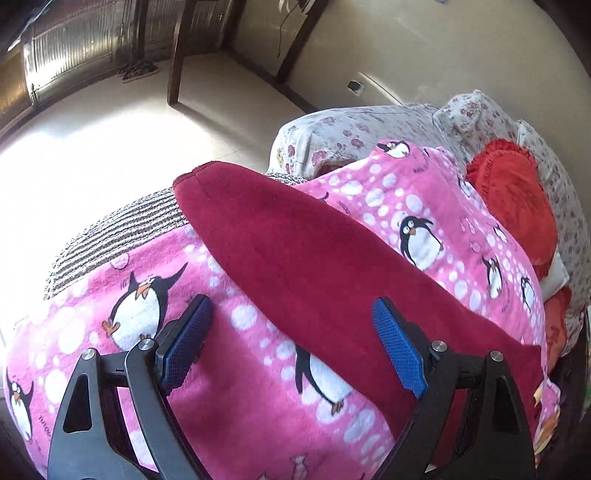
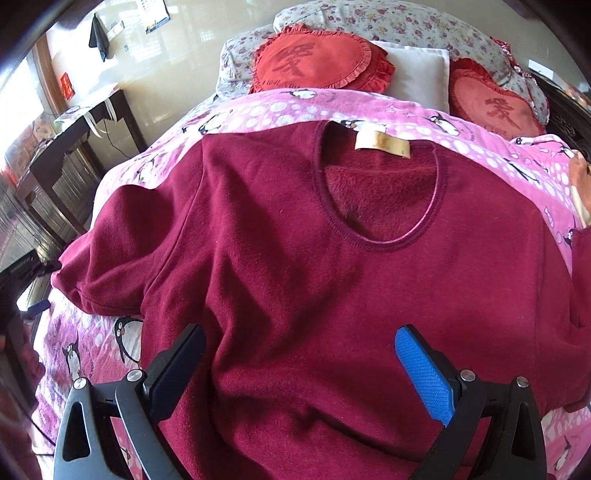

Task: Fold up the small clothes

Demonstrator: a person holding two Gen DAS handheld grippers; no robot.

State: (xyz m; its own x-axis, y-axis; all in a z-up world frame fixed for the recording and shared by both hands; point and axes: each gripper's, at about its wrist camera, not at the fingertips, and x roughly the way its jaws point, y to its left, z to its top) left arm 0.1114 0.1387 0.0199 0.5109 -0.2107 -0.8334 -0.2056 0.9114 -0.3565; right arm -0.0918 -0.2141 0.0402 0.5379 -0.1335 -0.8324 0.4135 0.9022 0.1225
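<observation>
1. The dark red fleece top [image 2: 295, 277] is lying flat and face up on the pink penguin blanket [image 2: 498, 155], neckline pointing away from the right tongs, with a tan label [image 2: 382, 142] showing inside the collar.
2. One sleeve [image 2: 107, 254] sticks out to the left of the right tongs, a bit rumpled, and its cuff end lies on the blanket.
3. Right gripper [image 2: 301, 363] is hovering over the lower body of the top, jaws spread wide, nothing between them. Can't tell if the tips actually touch the fabric.
4. Left gripper [image 1: 291, 341] is also spread wide and empty. The sleeve [image 1: 295, 258] runs diagonally ahead of it, and its right blue pad [image 1: 397, 347] sits over the sleeve's edge, while the left pad is over bare blanket [image 1: 240, 387].
5. Beyond the collar, far side from the right tongs: two red ruffled cushions, a round one [image 2: 317, 59] and a heart-shaped one [image 2: 491, 107], with a white pillow [image 2: 417, 70] between them, all against flowery bedding [image 2: 406, 22].
6. Off to the left of the right tongs there's a dark wooden desk [image 2: 74, 147] against the wall.
7. From the left wrist view a striped cover [image 1: 122, 229] peeks out under the blanket's far edge, then a bright tiled floor [image 1: 110, 129].
</observation>
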